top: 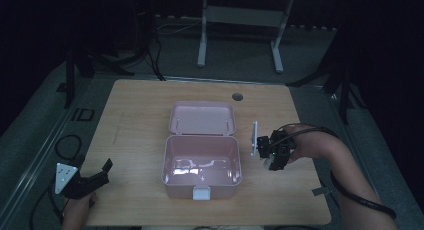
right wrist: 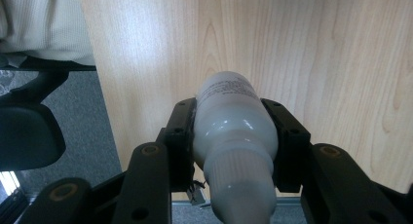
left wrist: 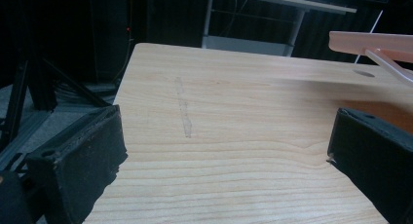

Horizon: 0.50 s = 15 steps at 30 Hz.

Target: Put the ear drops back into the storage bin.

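We are gripping a white bottle [right wrist: 234,141] in the right tongs [right wrist: 234,136] — both pads pressing on its shoulder, the ribbed cap pointing back toward the camera, the body hanging over the wooden table [right wrist: 316,63]. From the high view, the right tongs [top: 274,152] are sitting just to the right of an open pink box [top: 202,162], above the tabletop. The left tongs [left wrist: 224,151] are standing wide with nothing between them, and in the high view we are resting them [top: 87,180] near the table's front left corner, well apart from the box.

As we are judging it, the pickup is done and the placing is left — the bottle is lifted but not yet over the box, whose inside is looking bare. We are still needing to carry it over the box's right wall and lower it in; the lid [top: 202,118] is lying open behind the box, toward the far edge, so closing may follow.

Little is standing in the way. The box's right wall is the thing to clear. A small hole [top: 237,96] in the table is lying beyond the lid, and a white clasp [top: 201,193] is sitting on the box's front.
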Available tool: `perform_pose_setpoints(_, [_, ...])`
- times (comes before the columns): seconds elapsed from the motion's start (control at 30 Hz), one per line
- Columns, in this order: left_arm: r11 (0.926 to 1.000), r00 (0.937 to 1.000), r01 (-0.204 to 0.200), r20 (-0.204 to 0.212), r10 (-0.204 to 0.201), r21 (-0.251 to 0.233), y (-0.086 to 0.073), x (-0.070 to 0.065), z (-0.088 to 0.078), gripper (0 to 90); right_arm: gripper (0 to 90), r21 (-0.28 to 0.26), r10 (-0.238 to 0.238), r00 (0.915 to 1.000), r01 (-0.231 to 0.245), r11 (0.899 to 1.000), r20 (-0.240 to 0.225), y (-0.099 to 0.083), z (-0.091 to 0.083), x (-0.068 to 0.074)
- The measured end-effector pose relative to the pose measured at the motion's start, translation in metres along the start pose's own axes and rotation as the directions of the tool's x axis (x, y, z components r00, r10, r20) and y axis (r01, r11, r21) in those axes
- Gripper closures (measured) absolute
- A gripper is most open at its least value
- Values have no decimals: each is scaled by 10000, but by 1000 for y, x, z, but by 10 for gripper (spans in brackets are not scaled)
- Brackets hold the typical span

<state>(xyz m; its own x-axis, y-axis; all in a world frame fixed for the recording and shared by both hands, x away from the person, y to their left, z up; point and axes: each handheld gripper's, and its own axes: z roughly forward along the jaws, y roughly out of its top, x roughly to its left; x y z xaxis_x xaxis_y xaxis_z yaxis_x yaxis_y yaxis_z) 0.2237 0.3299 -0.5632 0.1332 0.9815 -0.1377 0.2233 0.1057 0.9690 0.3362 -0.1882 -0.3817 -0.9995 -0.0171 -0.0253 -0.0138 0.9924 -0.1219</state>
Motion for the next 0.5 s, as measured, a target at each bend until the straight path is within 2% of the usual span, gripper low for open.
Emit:
perform_pose_setpoints(0.47, [10000,10000,11,10,-11,0,0,0,0,5,598,-194,-258,9996,260,9995,79,20,-18,1])
perform_pose_setpoints(0.5, [10000,10000,50,5,-50,-7,0,0,0,5,598,-181,-291,9996,292,9994,72,26,-20,-1])
